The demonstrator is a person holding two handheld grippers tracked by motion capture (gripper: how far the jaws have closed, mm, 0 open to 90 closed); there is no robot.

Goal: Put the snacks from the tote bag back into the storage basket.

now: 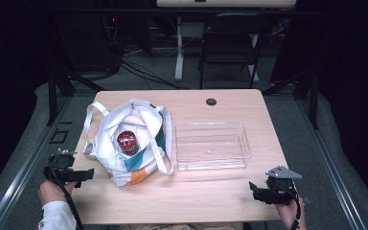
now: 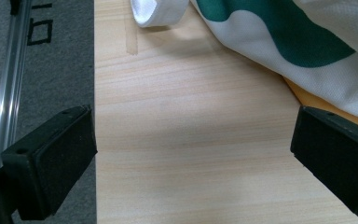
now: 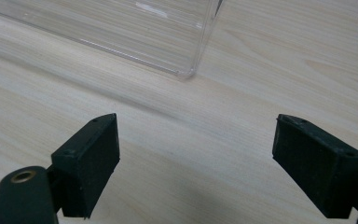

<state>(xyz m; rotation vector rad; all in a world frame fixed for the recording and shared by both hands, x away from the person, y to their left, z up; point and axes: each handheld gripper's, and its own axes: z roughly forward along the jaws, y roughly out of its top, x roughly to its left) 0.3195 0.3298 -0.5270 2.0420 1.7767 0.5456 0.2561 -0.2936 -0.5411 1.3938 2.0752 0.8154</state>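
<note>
Left tool [image 1: 87, 173]: jaws wide, nothing between them, just left of the white fabric tote bag with green and orange patches [image 1: 139, 158]. Right tool [image 1: 253, 188]: jaws wide, holding nothing, well right of the bag. Red-lidded can [image 1: 127, 142]: upright inside the bag. Clear rectangular plastic tray [image 1: 242, 143]: just right of the bag, on the light wooden tabletop [image 1: 196, 201].

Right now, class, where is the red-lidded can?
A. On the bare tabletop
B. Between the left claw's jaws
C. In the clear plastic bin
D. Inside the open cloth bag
D: the high view shows the can sitting in the open mouth of the cloth bag, beside the clear bin.
</note>
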